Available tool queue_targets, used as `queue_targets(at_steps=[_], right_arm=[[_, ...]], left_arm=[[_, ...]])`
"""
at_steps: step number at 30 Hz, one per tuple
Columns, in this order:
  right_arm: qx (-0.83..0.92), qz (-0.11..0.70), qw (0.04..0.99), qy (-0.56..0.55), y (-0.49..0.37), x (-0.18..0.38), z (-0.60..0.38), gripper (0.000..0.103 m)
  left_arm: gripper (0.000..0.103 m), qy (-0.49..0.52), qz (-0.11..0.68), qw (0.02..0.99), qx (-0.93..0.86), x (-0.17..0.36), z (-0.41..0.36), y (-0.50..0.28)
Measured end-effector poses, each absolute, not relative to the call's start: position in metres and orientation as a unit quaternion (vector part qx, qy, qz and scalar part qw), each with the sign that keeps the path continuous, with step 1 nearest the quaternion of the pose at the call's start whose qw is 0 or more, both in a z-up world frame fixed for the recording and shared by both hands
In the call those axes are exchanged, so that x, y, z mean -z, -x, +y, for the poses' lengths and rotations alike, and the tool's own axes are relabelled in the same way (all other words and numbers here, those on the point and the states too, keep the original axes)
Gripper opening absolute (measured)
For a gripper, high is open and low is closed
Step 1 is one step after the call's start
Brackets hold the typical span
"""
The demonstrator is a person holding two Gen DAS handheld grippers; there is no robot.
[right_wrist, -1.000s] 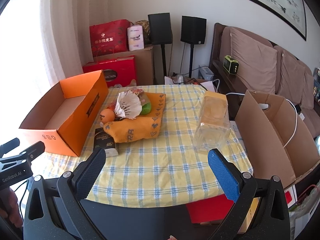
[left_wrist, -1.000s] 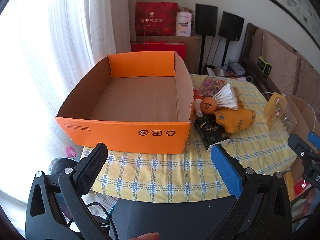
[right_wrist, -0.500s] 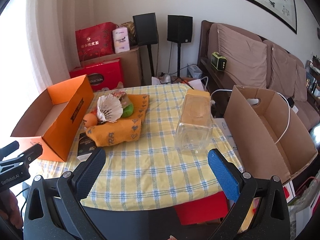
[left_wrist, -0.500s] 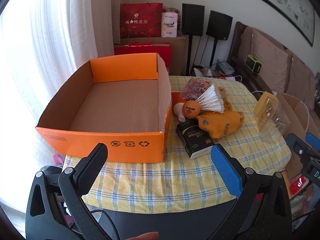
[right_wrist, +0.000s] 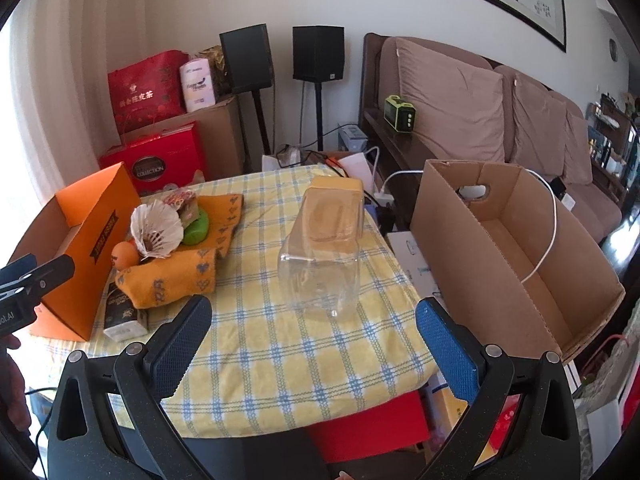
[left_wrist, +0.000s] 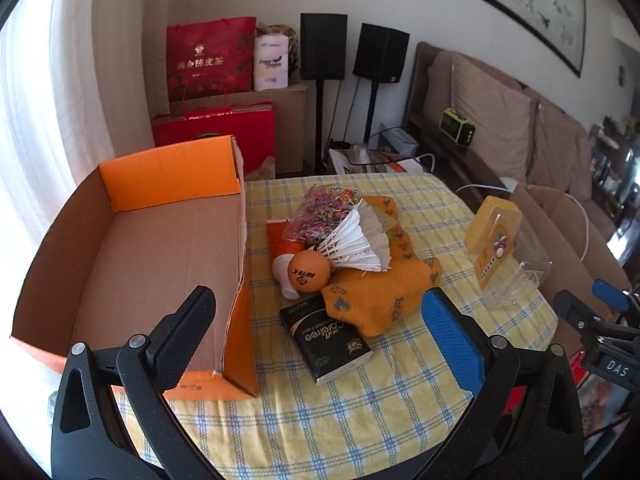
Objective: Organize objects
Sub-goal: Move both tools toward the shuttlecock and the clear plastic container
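Objects: lay heaped on the yellow checked tablecloth (left_wrist: 360,400), just beside the open orange box (left_wrist: 168,168), with nothing yet inside it.

Heap, top to bottom: white shuttlecock (left_wrist: 356,240) resting on an orange cloth (left_wrist: 380,296), orange ball (left_wrist: 309,272) touching its cork end, bag of coloured bands (left_wrist: 320,208) behind, black tissue pack (left_wrist: 326,336) partly tucked under the cloth at the near edge. Also a green item (right_wrist: 196,228) on the cloth, too hidden to name. Apart from the heap, toward the right: clear plastic tub (right_wrist: 320,256) lying on its side, yellow lid away from the camera.

Likely handling:
- Shuttlecock: very light, feathers fragile; best pinched at the cork, not the skirt.
- Ball: light, smooth, round; apt to roll or squirt out, so best caught squarely across the middle.
- Cloth: soft and limp; best gathered at a bunched fold, though lifting it first would probably spill whatever sat on it.
- Tissue pack: soft but blocky, easy across its short sides.
- Tub: stiff, slick, thin-walled; looked too broad for the jaws except at the rim or lid.

Left gripper (left_wrist: 316,304): hung over the near table edge, fingers spread wide, holding nothing, aimed at the tissue pack. Right gripper (right_wrist: 314,308): likewise spread wide and empty, facing the tub.
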State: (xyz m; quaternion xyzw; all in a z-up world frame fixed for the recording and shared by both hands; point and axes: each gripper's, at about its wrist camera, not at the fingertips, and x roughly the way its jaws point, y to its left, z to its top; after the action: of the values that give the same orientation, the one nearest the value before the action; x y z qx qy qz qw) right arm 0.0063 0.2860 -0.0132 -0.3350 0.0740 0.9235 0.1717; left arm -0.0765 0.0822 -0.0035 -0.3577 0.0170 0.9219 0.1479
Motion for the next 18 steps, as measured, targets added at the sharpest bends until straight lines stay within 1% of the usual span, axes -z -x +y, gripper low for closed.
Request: queue_targets(at_steps=[6,14,16,18], right_arm=[[-0.918,0.088,0.187,0.338,0.003,0.021,0.306,0.103],[-0.914,0.094,0.198,0.34,0.021,0.028,0.319,0.103],[-0.913,0.096,0.201,0.34,0.025,0.03,0.322,0.103],[-0.913,0.098,0.204,0.34,0.029,0.033,0.324,0.103]], left_arm=[[0.103,0.365,0.043,0.17,-0.914,0.008,0.105,0.1],[0.103,0.366,0.046,0.168,-0.914,0.011,0.126,0.126],[0.101,0.367,0.053,0.164,-0.914,0.012,0.132,0.133],[0.094,0.37,0.061,0.157,-0.914,0.014,0.139,0.141]])
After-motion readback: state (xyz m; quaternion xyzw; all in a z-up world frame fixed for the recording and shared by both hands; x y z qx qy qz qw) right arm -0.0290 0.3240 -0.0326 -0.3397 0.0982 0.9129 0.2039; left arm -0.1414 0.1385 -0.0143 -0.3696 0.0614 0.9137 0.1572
